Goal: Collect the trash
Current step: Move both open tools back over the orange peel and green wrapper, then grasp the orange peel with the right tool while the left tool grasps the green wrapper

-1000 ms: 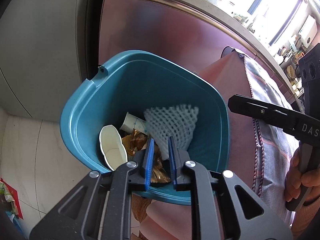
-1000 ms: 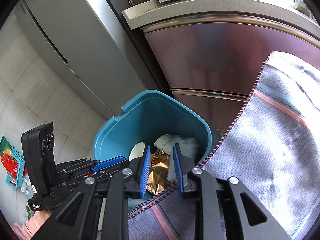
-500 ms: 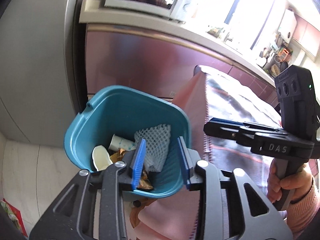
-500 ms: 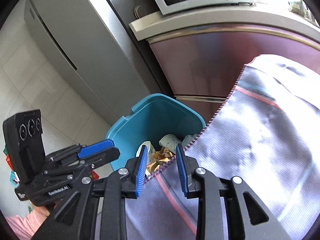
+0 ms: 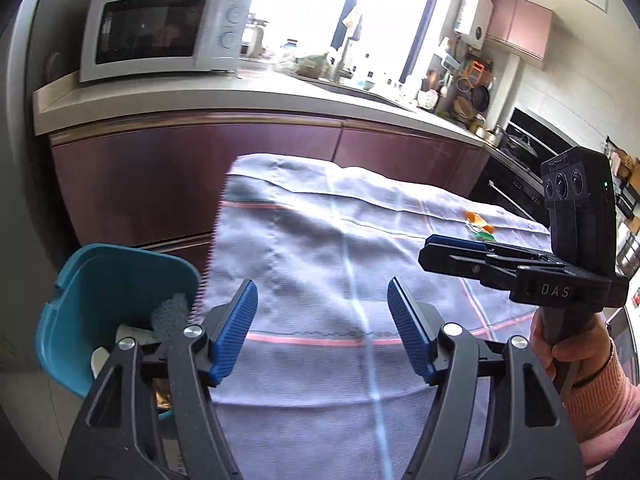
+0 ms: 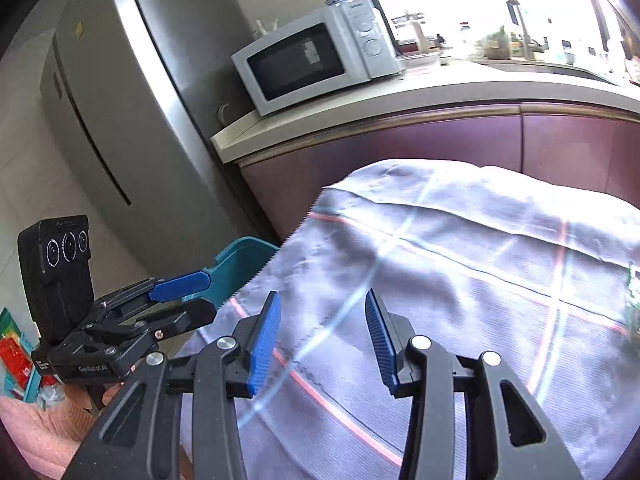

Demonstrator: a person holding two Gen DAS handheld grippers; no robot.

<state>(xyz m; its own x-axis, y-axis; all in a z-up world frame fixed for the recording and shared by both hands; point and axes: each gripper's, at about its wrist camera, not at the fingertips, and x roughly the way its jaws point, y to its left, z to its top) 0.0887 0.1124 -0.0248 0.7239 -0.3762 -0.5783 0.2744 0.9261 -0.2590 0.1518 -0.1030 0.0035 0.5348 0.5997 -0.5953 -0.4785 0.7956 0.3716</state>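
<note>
Trash collection, partly done, with the cloth-covered worktop (image 5: 320, 240) as landmark. Nearest, over the worktop's near edge: the left gripper (image 5: 322, 328), its blue fingers (image 5: 234, 328) spread wide and opening further, nothing between them, aimed down and forward across the cloth. Beside it, also over the near part of the cloth: the right gripper (image 6: 320, 340), fingers (image 6: 264, 344) parting, likewise empty, angled downward; in the left wrist view it sits to the right, carried by a hand (image 5: 576, 356) in a pink sleeve. At the worktop's left edge, lower down on the floor side: the teal bin (image 5: 100, 280), already holding a white foam net (image 5: 170, 312) and other pieces, so some trash appears to be in. Toward the far right of the cloth: a small orange-and-green scrap (image 5: 478, 226), seemingly a wrapper, lying loose and well apart from both grippers; judged as the item left to pick up. A blurred greenish bit at the right edge of the right wrist view may be the same scrap; cannot tell. Beyond the worktop: kitchen counter with a white microwave (image 5: 164, 32).
</note>
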